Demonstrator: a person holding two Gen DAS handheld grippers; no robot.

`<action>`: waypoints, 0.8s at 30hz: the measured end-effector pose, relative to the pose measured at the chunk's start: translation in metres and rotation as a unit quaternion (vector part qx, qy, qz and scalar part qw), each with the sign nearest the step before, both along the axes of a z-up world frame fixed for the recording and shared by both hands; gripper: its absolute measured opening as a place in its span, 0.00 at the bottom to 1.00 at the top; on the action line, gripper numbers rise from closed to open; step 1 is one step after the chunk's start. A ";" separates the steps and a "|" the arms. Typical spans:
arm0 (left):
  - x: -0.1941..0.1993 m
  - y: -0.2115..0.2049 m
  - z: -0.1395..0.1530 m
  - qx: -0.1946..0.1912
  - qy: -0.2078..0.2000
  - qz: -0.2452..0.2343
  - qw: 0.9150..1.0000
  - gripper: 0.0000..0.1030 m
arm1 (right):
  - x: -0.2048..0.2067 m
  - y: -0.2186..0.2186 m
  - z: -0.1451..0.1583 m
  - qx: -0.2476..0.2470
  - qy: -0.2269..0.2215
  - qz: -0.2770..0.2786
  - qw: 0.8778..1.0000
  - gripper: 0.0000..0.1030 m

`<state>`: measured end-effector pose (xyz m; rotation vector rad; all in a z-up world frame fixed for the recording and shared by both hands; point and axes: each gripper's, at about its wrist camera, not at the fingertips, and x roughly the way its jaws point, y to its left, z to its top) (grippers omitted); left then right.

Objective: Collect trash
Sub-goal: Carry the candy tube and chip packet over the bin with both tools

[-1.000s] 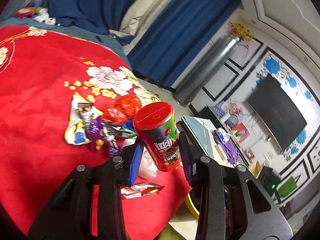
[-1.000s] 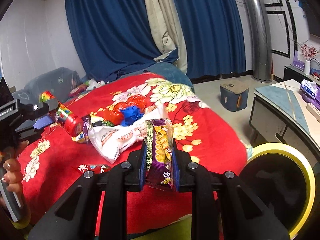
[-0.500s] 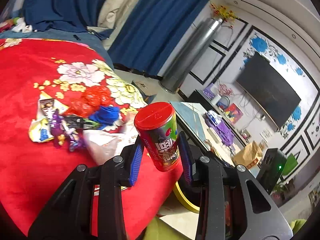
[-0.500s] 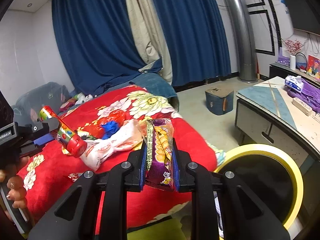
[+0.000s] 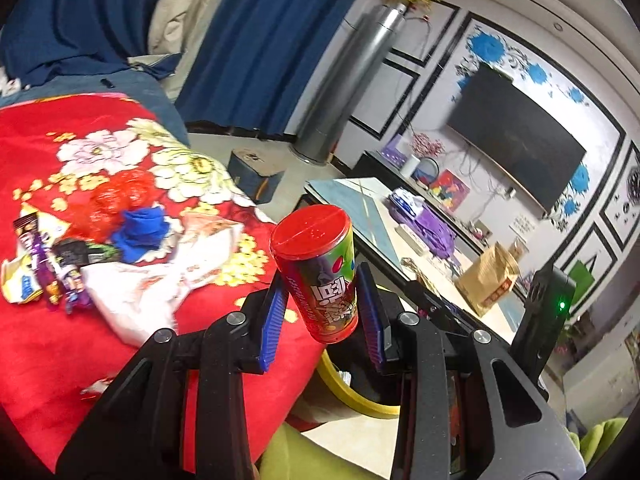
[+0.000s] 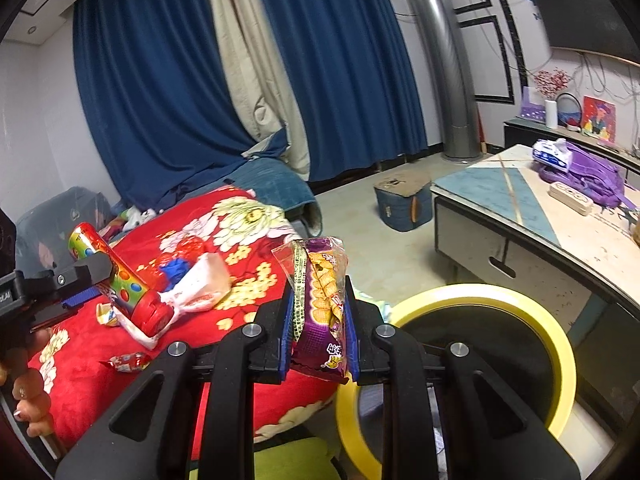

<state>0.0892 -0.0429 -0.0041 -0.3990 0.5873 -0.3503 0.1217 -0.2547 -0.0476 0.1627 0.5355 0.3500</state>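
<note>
Two pieces of trash are held up at the edge of a bed: a red-lidded candy tube (image 5: 318,276) in the left gripper (image 5: 320,316) and a purple snack packet (image 6: 320,304) in the right gripper (image 6: 318,328). Both grippers point forward and slightly downward. The left gripper's blue pads (image 5: 272,320) are closed part-way onto the lower body of the tube, which stands tilted between them with its red lid toward the camera; in the right wrist view the same tube (image 6: 116,276) juts out sideways from that gripper, with the person's hand (image 6: 28,376) wrapped round the handle below. The right gripper's jaws are nearly together, pinching the flat packet upright so that its crinkled top rises above the pads. A black bin with a yellow rim (image 6: 480,300) sits on the floor just below and to the right of the packet, beside the bed. More litter lies on the red flowered blanket (image 5: 60,340): a white plastic bag (image 5: 160,280), a blue wad (image 5: 140,232), red crumpled plastic (image 5: 120,196) and small wrappers (image 5: 44,276). Beyond stand a low table (image 6: 500,208), blue curtains (image 6: 152,80) and a wall-mounted television (image 5: 516,136).
</note>
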 end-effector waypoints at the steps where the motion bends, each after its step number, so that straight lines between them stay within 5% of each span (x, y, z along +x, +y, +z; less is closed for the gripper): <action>1: 0.002 -0.003 -0.001 0.002 0.000 -0.004 1.000 0.26 | 0.000 -0.004 -0.001 0.000 0.001 -0.006 1.000 0.19; 24: 0.043 -0.082 -0.028 0.039 0.019 -0.094 0.995 0.26 | 0.002 -0.089 -0.039 0.015 0.049 -0.107 0.993 0.20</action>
